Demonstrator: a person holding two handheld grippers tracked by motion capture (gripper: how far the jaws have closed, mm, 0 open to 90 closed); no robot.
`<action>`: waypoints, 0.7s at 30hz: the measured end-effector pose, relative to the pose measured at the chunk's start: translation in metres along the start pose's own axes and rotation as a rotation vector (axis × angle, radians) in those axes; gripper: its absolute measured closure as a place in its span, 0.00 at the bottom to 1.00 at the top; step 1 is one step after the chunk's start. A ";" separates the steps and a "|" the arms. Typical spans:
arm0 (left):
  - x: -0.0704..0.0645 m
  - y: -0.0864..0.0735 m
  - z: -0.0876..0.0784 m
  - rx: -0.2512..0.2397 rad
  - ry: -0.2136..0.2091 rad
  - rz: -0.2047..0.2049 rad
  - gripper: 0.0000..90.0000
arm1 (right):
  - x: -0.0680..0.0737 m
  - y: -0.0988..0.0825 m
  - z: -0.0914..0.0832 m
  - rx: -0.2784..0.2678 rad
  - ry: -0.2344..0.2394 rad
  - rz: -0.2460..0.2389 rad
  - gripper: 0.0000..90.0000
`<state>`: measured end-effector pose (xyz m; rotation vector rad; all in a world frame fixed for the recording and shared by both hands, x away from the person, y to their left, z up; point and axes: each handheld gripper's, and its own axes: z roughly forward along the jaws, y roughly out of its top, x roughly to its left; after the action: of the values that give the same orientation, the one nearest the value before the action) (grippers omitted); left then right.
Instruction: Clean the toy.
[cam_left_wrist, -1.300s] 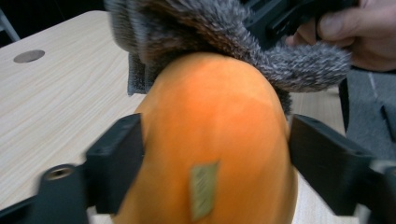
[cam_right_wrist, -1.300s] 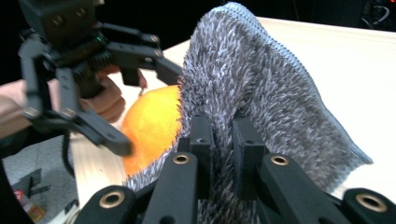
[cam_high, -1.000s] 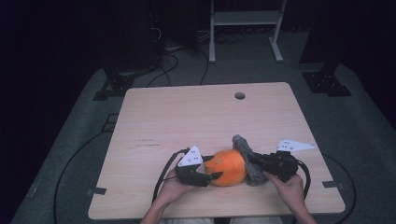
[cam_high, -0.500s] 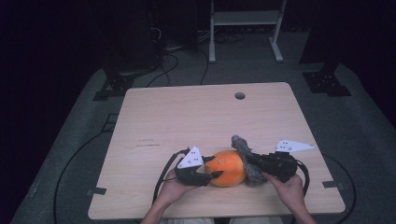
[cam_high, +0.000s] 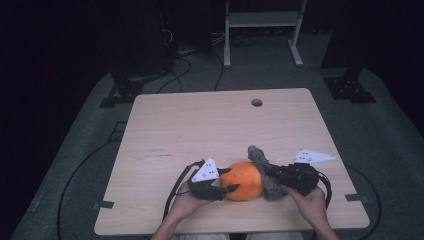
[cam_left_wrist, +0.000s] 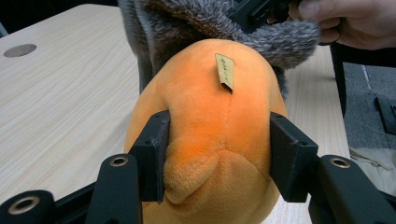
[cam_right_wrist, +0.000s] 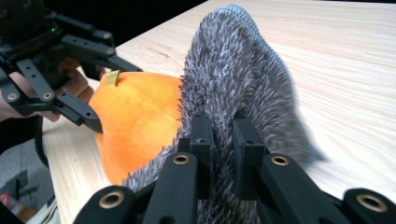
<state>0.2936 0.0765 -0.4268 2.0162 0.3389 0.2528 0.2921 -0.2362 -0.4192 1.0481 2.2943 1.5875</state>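
An orange plush toy (cam_high: 244, 181) with a grey furry part (cam_high: 261, 162) lies near the front edge of the wooden table (cam_high: 200, 125). My left gripper (cam_high: 229, 180) holds the orange body (cam_left_wrist: 219, 107) from the left. Its jaws have just been closing, and the pads now dent the plush on both sides. My right gripper (cam_high: 272, 175) comes in from the right and is shut on the grey fur (cam_right_wrist: 233, 79), pinching a fold of it. A small tan tag (cam_left_wrist: 225, 71) sticks out of the orange body.
A round cable hole (cam_high: 257, 102) sits near the table's far edge. Cables trail from both grippers over the front edge. On the dark floor behind the table stand a white frame (cam_high: 262, 30) and black stand bases (cam_high: 350, 87).
The left jaws have drawn in tighter on the orange plush. Both hands and the toy stay where they were.
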 end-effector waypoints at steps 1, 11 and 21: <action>0.000 0.000 0.000 -0.001 0.000 0.000 0.51 | 0.002 0.001 -0.004 -0.031 0.016 0.007 0.89; 0.000 0.004 -0.001 -0.026 0.006 -0.027 0.52 | 0.014 0.005 0.008 -0.023 0.046 -0.040 0.89; -0.003 0.007 0.000 -0.034 0.000 -0.031 0.52 | 0.032 0.015 0.002 -0.066 0.061 -0.106 0.89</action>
<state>0.2917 0.0719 -0.4204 1.9758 0.3637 0.2379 0.2760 -0.2122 -0.3994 0.8594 2.2776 1.6626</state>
